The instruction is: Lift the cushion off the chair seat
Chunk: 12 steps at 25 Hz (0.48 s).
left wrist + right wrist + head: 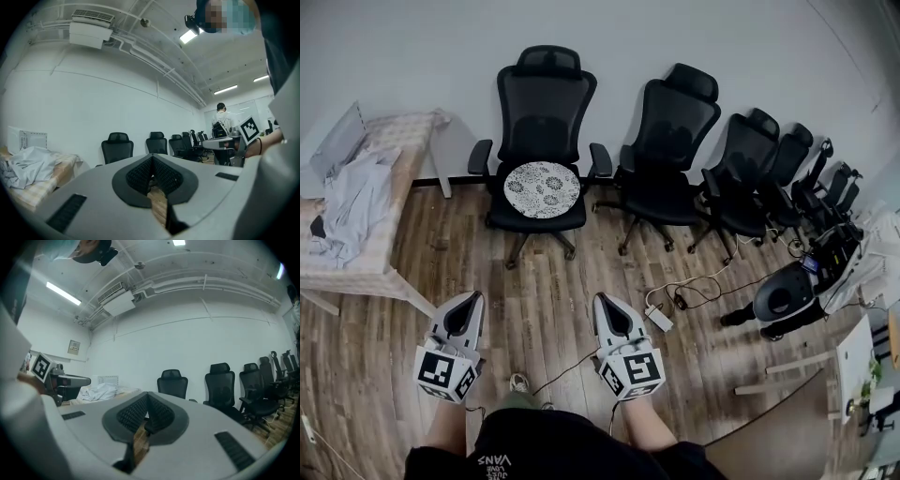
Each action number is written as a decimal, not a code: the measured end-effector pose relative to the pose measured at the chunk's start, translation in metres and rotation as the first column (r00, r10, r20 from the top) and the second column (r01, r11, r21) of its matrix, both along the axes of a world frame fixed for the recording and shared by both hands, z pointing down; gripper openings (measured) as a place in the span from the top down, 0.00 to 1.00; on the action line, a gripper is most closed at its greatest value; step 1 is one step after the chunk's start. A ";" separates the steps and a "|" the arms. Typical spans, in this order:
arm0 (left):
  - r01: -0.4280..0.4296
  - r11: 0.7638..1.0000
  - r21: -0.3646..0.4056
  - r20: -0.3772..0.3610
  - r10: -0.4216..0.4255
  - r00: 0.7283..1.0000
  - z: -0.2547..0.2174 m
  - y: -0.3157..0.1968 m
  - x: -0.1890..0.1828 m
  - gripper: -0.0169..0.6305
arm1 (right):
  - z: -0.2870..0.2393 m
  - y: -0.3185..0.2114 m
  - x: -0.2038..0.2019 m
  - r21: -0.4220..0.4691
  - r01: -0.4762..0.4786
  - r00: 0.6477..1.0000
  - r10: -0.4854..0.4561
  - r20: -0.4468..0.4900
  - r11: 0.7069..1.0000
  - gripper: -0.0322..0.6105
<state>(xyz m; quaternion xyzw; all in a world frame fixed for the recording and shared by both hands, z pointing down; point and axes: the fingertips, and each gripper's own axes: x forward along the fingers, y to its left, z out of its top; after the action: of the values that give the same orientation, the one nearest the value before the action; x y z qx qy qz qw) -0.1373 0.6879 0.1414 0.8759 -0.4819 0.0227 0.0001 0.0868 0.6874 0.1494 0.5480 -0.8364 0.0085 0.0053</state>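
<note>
A round white cushion (542, 189) with a dark floral pattern lies on the seat of the leftmost black office chair (546, 103), which stands against the wall. My left gripper (474, 298) and right gripper (602, 301) are side by side well short of that chair, over the wooden floor, both pointing toward it. Both are shut with nothing between the jaws. The same chair (117, 146) rises beyond the shut pads in the left gripper view, and the chair (172, 383) stands ahead in the right gripper view. The cushion is hidden in both gripper views.
More black chairs (673, 141) line the wall to the right. A table (389, 136) with crumpled cloth (352, 202) stands at the left. A cable and power strip (659, 319) lie on the floor right of my right gripper. A person (220, 123) stands far off.
</note>
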 end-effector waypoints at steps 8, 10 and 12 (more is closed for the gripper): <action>-0.032 0.999 0.012 0.005 0.032 0.999 -0.005 -0.057 -0.015 0.96 | -0.005 -0.054 -0.016 0.012 -0.027 1.000 0.027 0.003 1.000 0.92; -0.036 0.999 0.015 0.007 0.036 0.999 -0.005 -0.068 -0.021 0.96 | -0.005 -0.064 -0.022 0.012 -0.031 1.000 0.031 0.002 0.999 0.92; -0.042 0.999 0.014 0.009 0.042 0.999 -0.005 -0.078 -0.026 0.96 | -0.005 -0.072 -0.028 0.012 -0.040 0.999 0.040 0.001 0.999 0.92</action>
<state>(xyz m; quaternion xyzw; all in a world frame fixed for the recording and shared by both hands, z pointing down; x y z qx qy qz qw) -0.1637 0.6096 0.1367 0.8858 -0.4635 0.0232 -0.0086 0.0589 0.6155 0.1444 0.5646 -0.8253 0.0038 0.0015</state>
